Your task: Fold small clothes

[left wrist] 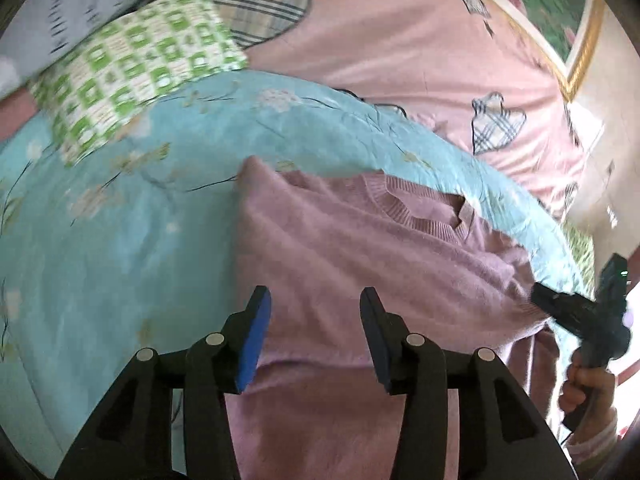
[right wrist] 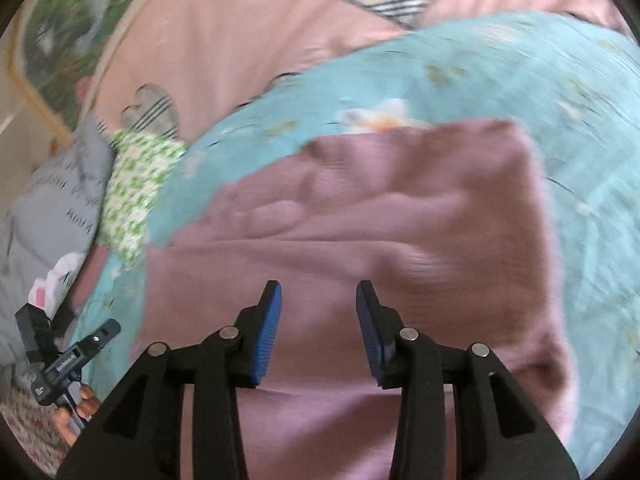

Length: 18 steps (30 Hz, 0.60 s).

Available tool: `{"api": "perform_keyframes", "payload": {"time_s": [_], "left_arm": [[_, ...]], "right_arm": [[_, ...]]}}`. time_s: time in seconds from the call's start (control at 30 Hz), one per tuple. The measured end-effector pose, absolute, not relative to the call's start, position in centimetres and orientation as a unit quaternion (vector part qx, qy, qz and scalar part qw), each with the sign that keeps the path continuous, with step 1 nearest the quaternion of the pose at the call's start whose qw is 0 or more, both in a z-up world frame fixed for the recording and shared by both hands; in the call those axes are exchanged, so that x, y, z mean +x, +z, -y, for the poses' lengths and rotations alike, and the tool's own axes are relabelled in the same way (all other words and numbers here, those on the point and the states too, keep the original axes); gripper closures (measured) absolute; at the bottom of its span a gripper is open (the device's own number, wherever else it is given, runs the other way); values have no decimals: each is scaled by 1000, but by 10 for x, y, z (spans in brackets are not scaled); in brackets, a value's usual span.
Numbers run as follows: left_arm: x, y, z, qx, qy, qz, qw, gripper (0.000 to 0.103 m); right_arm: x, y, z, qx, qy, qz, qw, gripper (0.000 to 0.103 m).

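A mauve knit sweater (left wrist: 360, 248) lies on a turquoise floral quilt (left wrist: 120, 240), its ribbed collar (left wrist: 420, 212) toward the far side. My left gripper (left wrist: 314, 300) hovers over the sweater's left part, open, with nothing between its blue pads. In the right wrist view the sweater (right wrist: 380, 208) looks folded over on itself, with a straight far edge. My right gripper (right wrist: 318, 292) is open above it, its jaws empty. A hand (left wrist: 588, 392) holding the right tool shows at the sweater's right edge. The hand (right wrist: 80, 404) holding the left tool shows at the lower left.
A green checked cloth (left wrist: 136, 80) and a grey printed garment (left wrist: 60, 12) lie at the far left of the quilt. Beyond is a pink sheet (left wrist: 400, 60) with plaid hearts. A gold-edged floral panel (left wrist: 560, 20) borders the bed at the far right.
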State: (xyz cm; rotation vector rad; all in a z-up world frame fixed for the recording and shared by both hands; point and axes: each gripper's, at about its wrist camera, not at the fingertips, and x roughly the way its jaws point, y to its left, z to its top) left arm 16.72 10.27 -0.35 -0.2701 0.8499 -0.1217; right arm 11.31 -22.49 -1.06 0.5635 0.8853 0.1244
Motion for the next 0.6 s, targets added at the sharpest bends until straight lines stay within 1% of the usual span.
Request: {"api": "perform_keyframes", "payload": {"time_s": [0.1, 0.17, 0.3, 0.33, 0.37, 0.4, 0.53, 0.6], "left_arm": [[181, -10, -94, -111, -54, -422, 898, 54], [188, -17, -93, -105, -49, -432, 894, 54], [196, -31, -97, -112, -33, -449, 886, 54], [197, -34, -98, -113, -32, -452, 884, 54], [198, -37, -98, -112, -29, -458, 882, 54], [198, -39, -98, -111, -28, -461, 880, 54], [195, -45, -94, -96, -30, -471, 876, 54], [195, -48, -90, -88, -28, -477, 874, 54]], "right_arm": [[100, -4, 248, 249, -14, -405, 880, 63], [101, -6, 256, 223, -56, -421, 877, 59], [110, -24, 258, 209, -48, -459, 862, 58], [113, -28, 255, 203, -40, -462, 862, 59], [113, -29, 254, 205, -31, -458, 864, 87], [113, -30, 255, 218, -19, -455, 863, 98], [98, -19, 273, 248, -34, -419, 873, 98], [90, -26, 276, 245, -48, -433, 866, 98]]}}
